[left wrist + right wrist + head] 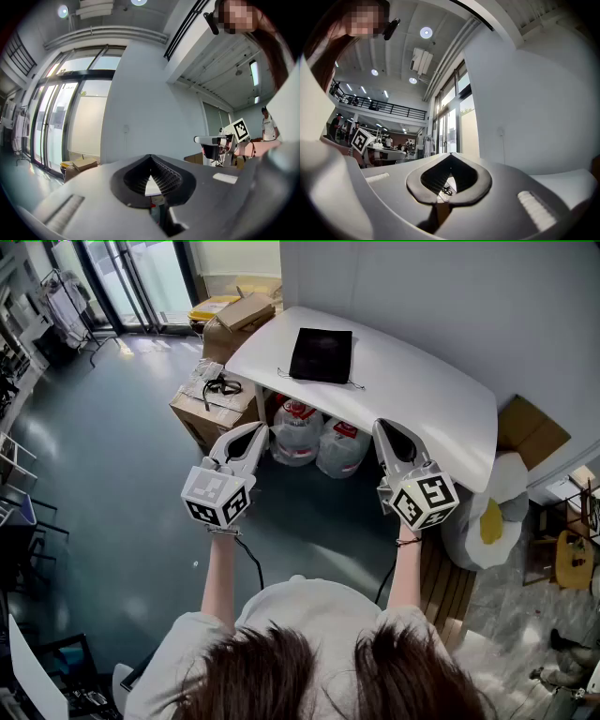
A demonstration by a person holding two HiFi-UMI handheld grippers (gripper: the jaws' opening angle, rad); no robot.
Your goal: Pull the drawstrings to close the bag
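The black bag (321, 354) lies flat on the white table (441, 404), toward its far side. Nothing rests on it and nothing touches it. Its thin drawstrings (356, 383) trail out at the two corners nearest the person, one to each side.

Both grippers hang in the air on the person's side of the table, well apart from the bag. The left gripper (260, 429) and the right gripper (383, 427) are held side by side with a gap between them, both pointing toward the table. Each gripper's own view shows its jaws pressed together at the tip with nothing caught between them. Through the small opening behind the shut jaws only a bit of the table shows.

Under the table stand two large water bottles (298, 435) with red labels, side by side. To the left of the table sits a cardboard box (200, 413) with a black cable (221, 385) coiled on its top. A second box (242, 313) stands farther back near the glass doors (141, 282).
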